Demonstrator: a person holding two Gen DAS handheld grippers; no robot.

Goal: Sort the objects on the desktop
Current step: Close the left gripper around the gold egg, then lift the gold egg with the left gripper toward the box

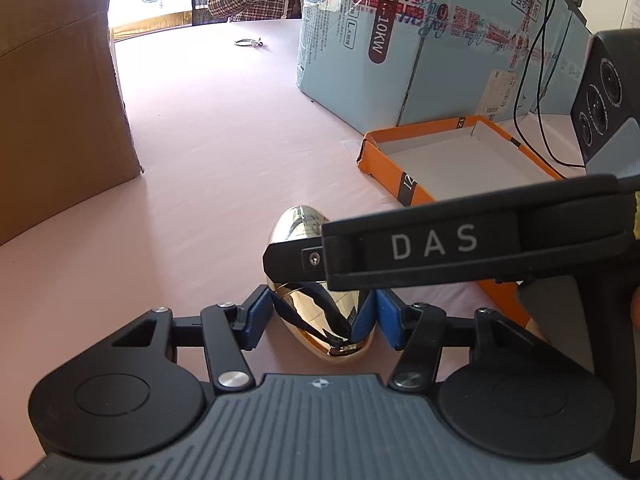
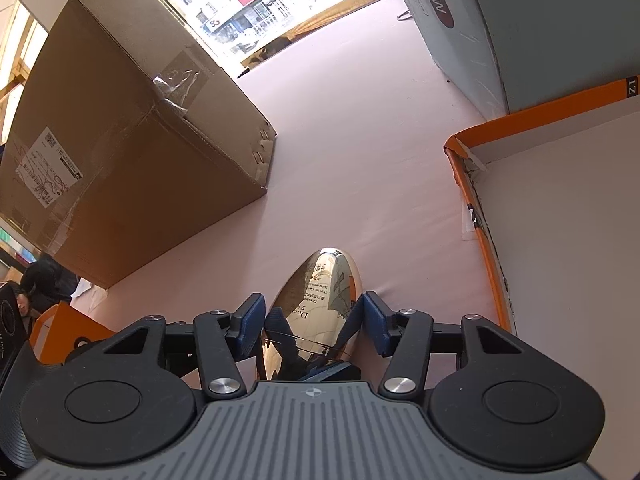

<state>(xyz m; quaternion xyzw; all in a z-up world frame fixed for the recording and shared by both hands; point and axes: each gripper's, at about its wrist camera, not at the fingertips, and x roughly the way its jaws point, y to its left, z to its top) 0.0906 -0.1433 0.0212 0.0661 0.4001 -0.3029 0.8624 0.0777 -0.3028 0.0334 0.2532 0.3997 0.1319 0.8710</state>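
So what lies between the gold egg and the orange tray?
Only bare pink table separates the gold egg from the orange tray, shown in the right wrist view.

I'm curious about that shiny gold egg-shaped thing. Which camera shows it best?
The right wrist view: the gold egg-shaped thing fills the middle there, unblocked, with its printed text visible. In the left wrist view the same thing is crossed by the black finger of the right gripper, which hides its middle.

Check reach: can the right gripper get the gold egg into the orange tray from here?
Probably yes. The right gripper brackets the gold egg on the table, and the orange tray sits open just to its right. Only the low tray wall stands between; whether the pads grip yet is unclear.
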